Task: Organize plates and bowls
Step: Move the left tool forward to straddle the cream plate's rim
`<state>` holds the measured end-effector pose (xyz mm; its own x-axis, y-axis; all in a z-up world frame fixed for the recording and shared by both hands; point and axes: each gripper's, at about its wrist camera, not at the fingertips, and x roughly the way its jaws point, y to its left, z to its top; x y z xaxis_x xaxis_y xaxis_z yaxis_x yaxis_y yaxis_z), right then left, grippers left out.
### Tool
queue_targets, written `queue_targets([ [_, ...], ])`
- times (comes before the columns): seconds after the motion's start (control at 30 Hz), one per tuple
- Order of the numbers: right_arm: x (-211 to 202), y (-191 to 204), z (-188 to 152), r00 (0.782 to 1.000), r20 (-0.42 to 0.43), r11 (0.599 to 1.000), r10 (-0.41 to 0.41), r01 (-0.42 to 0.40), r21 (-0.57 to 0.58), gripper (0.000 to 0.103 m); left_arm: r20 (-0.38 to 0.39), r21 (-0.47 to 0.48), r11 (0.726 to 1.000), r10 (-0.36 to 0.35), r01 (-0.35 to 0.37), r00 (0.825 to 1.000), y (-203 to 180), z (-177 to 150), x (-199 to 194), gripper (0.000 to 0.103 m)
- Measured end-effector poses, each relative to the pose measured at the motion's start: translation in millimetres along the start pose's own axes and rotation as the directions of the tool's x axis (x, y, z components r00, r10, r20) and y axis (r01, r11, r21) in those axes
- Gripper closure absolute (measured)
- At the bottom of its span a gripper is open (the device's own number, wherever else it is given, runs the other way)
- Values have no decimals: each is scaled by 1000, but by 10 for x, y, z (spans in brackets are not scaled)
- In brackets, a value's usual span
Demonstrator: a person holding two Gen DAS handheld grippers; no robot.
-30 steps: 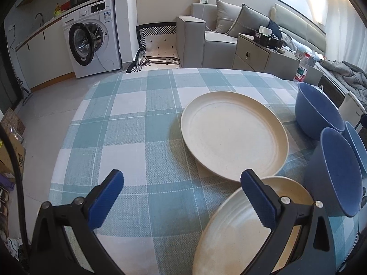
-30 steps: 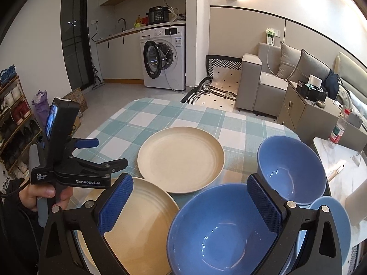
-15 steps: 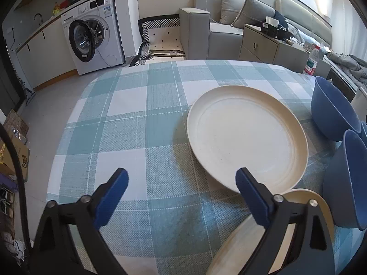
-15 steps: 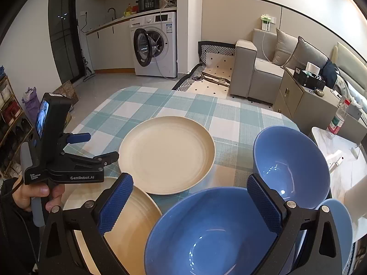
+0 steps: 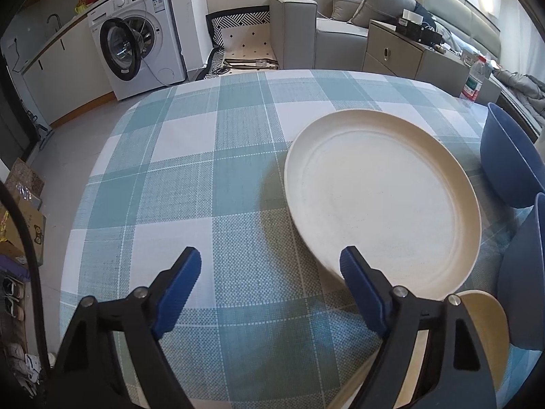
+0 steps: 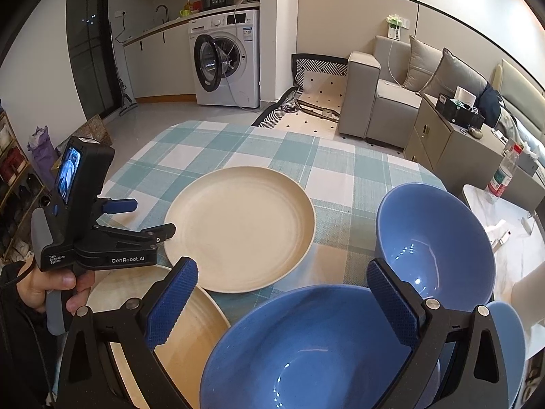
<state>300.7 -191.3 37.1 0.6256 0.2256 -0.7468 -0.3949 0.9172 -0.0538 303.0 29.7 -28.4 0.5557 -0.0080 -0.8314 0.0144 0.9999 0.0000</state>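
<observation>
A large cream plate (image 5: 381, 197) lies on the checked tablecloth (image 5: 211, 177); the right wrist view shows this plate (image 6: 238, 225) mid-table. My left gripper (image 5: 269, 272) is open with jaws closing over bare cloth. Its right finger (image 5: 361, 289) hangs at the plate's near rim. A second cream plate (image 5: 483, 334) lies under that finger's arm. My right gripper (image 6: 282, 289) stands open above the near blue bowl (image 6: 306, 351), touching nothing. Another blue bowl (image 6: 432, 238) sits behind it, a third blue dish (image 6: 507, 341) at far right. A hand (image 6: 44, 286) holds the left gripper (image 6: 146, 218).
The table's far edge (image 5: 306, 71) faces a washing machine (image 6: 224, 64) and a grey sofa (image 6: 381, 95). A cabinet (image 6: 453, 136), a water bottle (image 6: 504, 173) and a white side table (image 6: 511, 225) stand to the right. Bare cloth stretches left of the plates.
Both grippers have moved forward and down over the table. The left jaws have narrowed and now sit by the far plate's near rim. The near bowl looms larger under the right gripper.
</observation>
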Motion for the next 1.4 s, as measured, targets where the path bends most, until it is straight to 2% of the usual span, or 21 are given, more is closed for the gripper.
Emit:
queue_targets([
  [0.17, 61, -11, 16, 1000, -10, 1000, -3, 3, -2, 2, 4, 24, 999, 23, -23, 1000, -9, -11, -21, 19],
  [0.77, 306, 117, 171, 998, -67, 999, 22, -23, -22, 2, 5, -25, 999, 41, -41, 999, 366, -95, -57, 19],
  [0.93, 411, 85, 228, 995, -96, 999, 34, -32, 25, 2, 17, -30, 999, 22, -22, 1000, 407, -101, -42, 19],
  [1.27, 661, -49, 391, 984, -150, 985, 91, -66, 162, 2, 20, -23, 999, 33, -32, 999, 434, -100, -35, 19],
  [1.4, 743, -38, 466, 982, -168, 984, 91, -62, 170, 2, 18, -44, 998, 48, -47, 999, 525, -105, -40, 19],
])
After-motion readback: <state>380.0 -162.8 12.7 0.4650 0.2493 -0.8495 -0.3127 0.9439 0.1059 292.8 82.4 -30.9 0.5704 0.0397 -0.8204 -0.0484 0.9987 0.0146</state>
